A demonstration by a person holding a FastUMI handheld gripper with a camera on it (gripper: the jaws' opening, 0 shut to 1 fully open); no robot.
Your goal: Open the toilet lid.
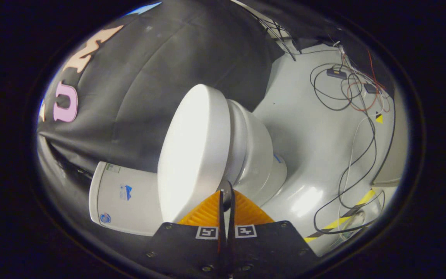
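Observation:
A white toilet appears turned on its side in the gripper view. Its lid (192, 155) lies flat down on the seat and bowl (258, 155), and the tank (122, 197) sits behind the lid against the black cloth wall. My gripper (226, 192) is shut, with its fingers pressed together and only a thin slit between them. The tips rest right at the lid's front rim, where the lid meets the seat. I see nothing held between the fingers.
Beside the bowl is a glossy grey floor (316, 128). Loose black, white and red cables (347, 89) with small boxes trail across it. A yellow-and-black tape strip (347, 217) runs over the floor near the fingers. Black cloth wall (149, 77) stands behind the toilet.

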